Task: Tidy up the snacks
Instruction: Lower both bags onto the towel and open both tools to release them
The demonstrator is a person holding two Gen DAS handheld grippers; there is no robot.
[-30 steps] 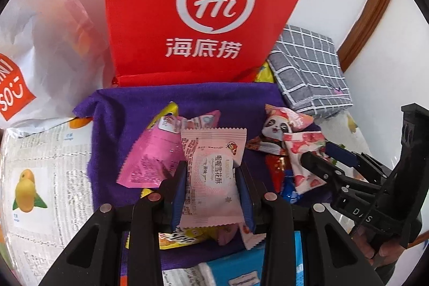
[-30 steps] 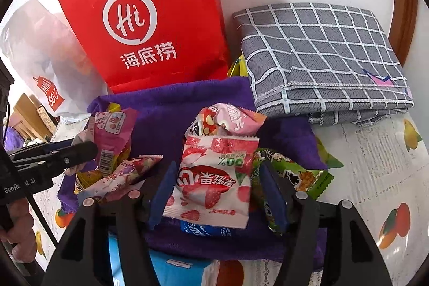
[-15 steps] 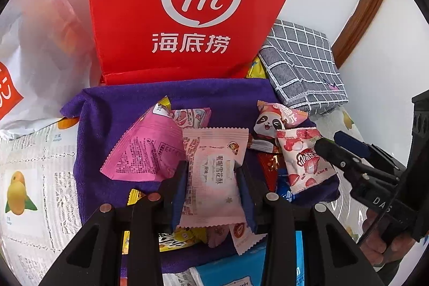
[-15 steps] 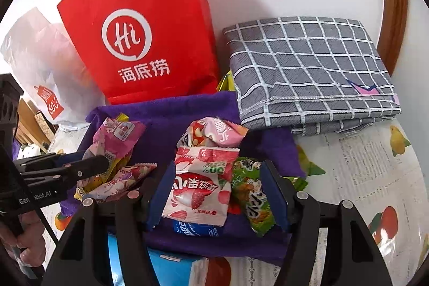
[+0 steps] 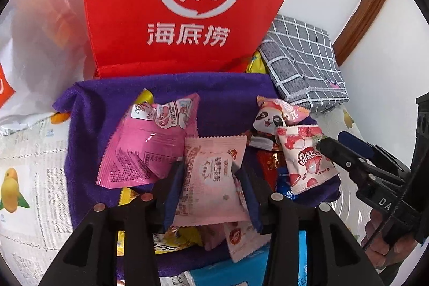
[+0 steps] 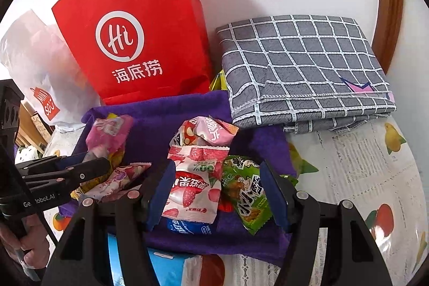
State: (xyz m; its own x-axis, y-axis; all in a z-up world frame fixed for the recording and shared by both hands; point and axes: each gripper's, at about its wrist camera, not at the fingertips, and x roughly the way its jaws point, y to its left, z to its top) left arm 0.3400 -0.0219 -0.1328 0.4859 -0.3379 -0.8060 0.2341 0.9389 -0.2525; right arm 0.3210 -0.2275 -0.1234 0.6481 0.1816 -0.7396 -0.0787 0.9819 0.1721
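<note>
Left wrist view: the left claw has its jaws opening around a pale pink rectangular snack packet, which lies on a purple towel beside a bright pink foil pouch.

Right wrist view: the right claw stands spread, a white strawberry-print snack packet and a green crinkled snack packet lying between its jaws. A red paper bag stands behind.
</note>
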